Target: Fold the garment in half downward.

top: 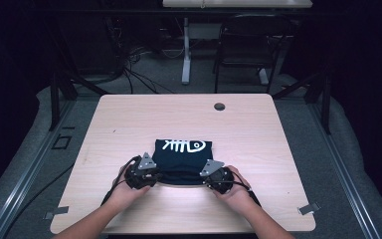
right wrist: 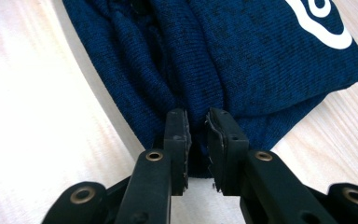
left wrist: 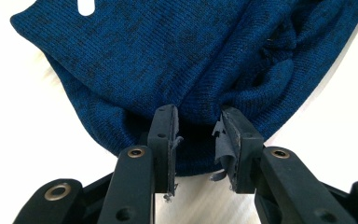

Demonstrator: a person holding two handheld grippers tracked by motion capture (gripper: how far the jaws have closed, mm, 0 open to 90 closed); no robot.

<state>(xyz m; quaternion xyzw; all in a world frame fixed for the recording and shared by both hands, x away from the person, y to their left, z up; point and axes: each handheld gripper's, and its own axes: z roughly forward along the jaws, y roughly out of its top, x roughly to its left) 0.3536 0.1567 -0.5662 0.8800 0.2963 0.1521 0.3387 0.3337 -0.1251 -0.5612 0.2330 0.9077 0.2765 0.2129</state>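
Observation:
A folded dark blue knit garment (top: 181,160) with a white fishbone print lies on the near middle of the wooden table (top: 129,119). My left gripper (top: 155,173) holds its near left edge, and my right gripper (top: 205,178) holds its near right edge. In the left gripper view the jaws (left wrist: 198,116) pinch a thick fold of the garment (left wrist: 168,56), with creases running into them. The right gripper view has the jaws (right wrist: 196,116) closer together on a fold of the garment (right wrist: 242,60). Torn pad lining hangs from both grippers' fingers.
A round cable hole (top: 219,106) sits near the table's far edge. Beyond the table stand a black chair (top: 251,45) and a white desk leg (top: 185,55), with cables (top: 129,67) on the floor. Bare tabletop surrounds the garment on all sides.

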